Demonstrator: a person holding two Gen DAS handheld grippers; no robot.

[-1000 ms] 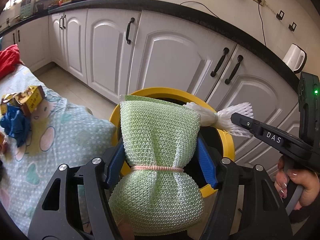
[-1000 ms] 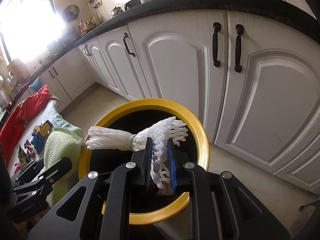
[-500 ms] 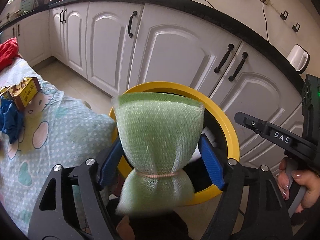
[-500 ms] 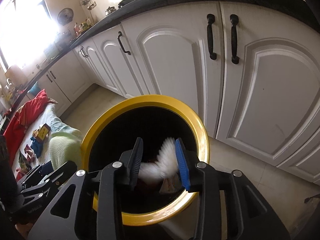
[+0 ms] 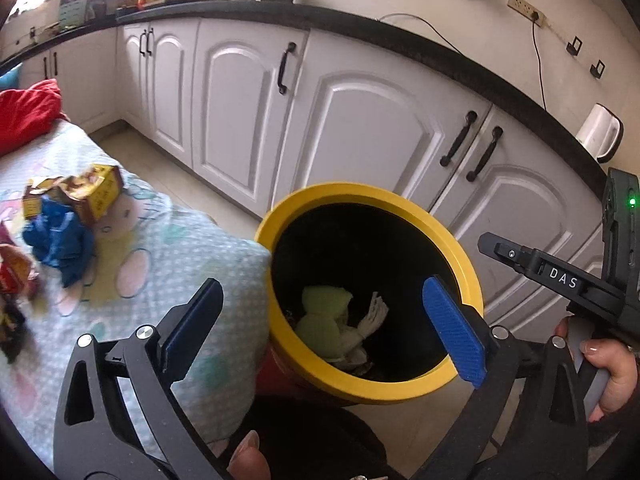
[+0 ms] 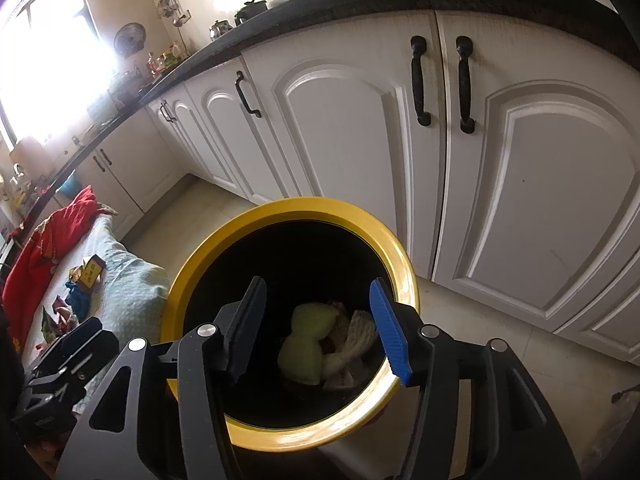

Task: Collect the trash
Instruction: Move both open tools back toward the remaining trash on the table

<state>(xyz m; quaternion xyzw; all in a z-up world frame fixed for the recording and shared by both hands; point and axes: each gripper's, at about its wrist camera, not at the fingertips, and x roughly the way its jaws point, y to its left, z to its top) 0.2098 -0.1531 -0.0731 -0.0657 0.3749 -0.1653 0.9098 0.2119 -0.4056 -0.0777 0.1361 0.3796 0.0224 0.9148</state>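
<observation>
Left gripper [image 5: 320, 320]: fingers opening to widest, nothing held. Right gripper [image 6: 316, 326]: fingers opening, about half spread, nothing held. Change noted: green mesh bundle [image 5: 322, 312] and white net bundle [image 6: 358, 334], clamped a second ago, now released, lying at bottom of yellow-rimmed bin [image 5: 464, 268], below and ahead of both finger pairs. Two items judged deposited. Remaining trash [image 5: 72, 216] seen on bed [image 5: 180, 248], left of left fingers; next pickup expected there.

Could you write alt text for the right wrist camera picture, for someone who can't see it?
The right claw, its jaws opening and empty, hangs over a yellow-rimmed bin holding a green mesh scrubber and a white net bundle. White kitchen cabinets stand behind; at left, a patterned cloth carries more litter.
</observation>
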